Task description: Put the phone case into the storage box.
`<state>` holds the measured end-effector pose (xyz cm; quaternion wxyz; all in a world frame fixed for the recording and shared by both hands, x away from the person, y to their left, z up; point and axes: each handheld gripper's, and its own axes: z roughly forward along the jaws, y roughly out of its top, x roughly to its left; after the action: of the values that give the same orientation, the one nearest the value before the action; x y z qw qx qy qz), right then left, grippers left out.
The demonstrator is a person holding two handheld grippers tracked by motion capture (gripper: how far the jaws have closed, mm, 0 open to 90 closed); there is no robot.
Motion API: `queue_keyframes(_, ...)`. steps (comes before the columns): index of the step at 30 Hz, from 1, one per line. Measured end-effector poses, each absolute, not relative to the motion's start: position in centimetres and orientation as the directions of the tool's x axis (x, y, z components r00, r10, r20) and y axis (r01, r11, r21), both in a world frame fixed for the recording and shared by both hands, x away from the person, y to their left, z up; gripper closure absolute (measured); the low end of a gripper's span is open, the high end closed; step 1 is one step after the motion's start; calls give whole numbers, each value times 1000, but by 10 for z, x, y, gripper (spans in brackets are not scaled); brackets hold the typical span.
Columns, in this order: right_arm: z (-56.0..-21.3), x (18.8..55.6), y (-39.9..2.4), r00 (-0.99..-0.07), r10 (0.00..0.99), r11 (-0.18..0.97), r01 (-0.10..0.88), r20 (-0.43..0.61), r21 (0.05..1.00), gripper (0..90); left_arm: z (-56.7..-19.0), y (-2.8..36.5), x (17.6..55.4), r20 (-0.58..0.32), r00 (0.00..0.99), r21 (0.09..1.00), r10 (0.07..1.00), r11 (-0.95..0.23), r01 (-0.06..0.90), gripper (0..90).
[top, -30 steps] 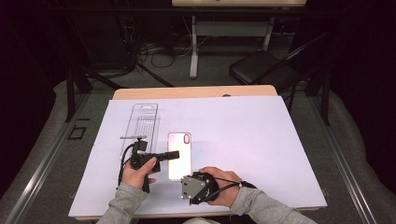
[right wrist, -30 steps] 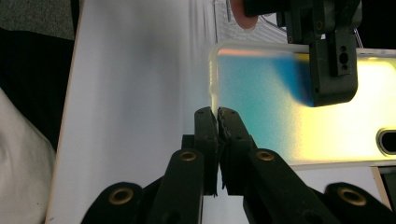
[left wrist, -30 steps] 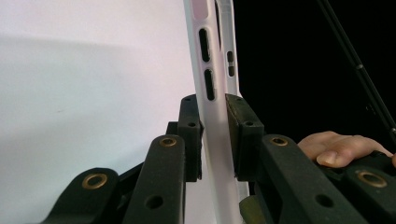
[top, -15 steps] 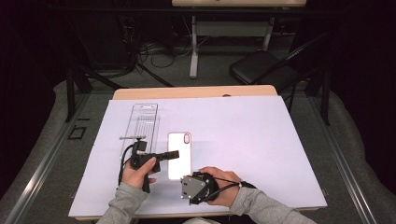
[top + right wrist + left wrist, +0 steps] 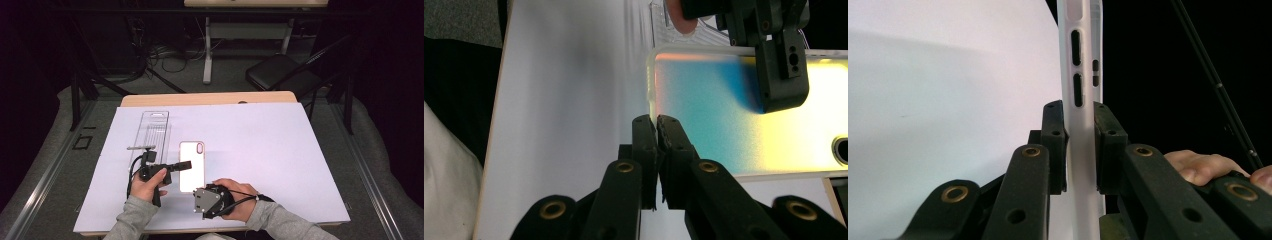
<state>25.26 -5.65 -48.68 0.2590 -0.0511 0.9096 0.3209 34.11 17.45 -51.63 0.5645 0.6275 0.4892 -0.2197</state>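
Note:
A pale phone case [image 5: 192,162] with a camera cut-out at its far end lies on the white sheet [image 5: 260,150]. My left gripper [image 5: 187,164] comes in from the left and is shut on the case's side wall. In the left gripper view its pads [image 5: 1079,120] press both faces of the white wall [image 5: 1080,65] below the button slots. My right gripper [image 5: 197,191] sits at the case's near end. In the right gripper view its jaws [image 5: 656,122] stand together on the rim of the shiny case [image 5: 714,115], with the left gripper [image 5: 781,75] beyond.
A clear plastic package [image 5: 154,130] lies to the left of the case, a small grey strip [image 5: 141,148] at its near end. The sheet covers a wooden table [image 5: 210,98]. A black chair [image 5: 280,72] stands beyond the far edge.

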Motion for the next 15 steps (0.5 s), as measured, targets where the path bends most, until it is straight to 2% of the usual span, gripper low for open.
queue_keyframes(15, -486, 254, -57, -863, 74, 787, -257, -500, 561, 875, -516, 176, 341, -831, 425, 494, 359, 126, 860, 807)
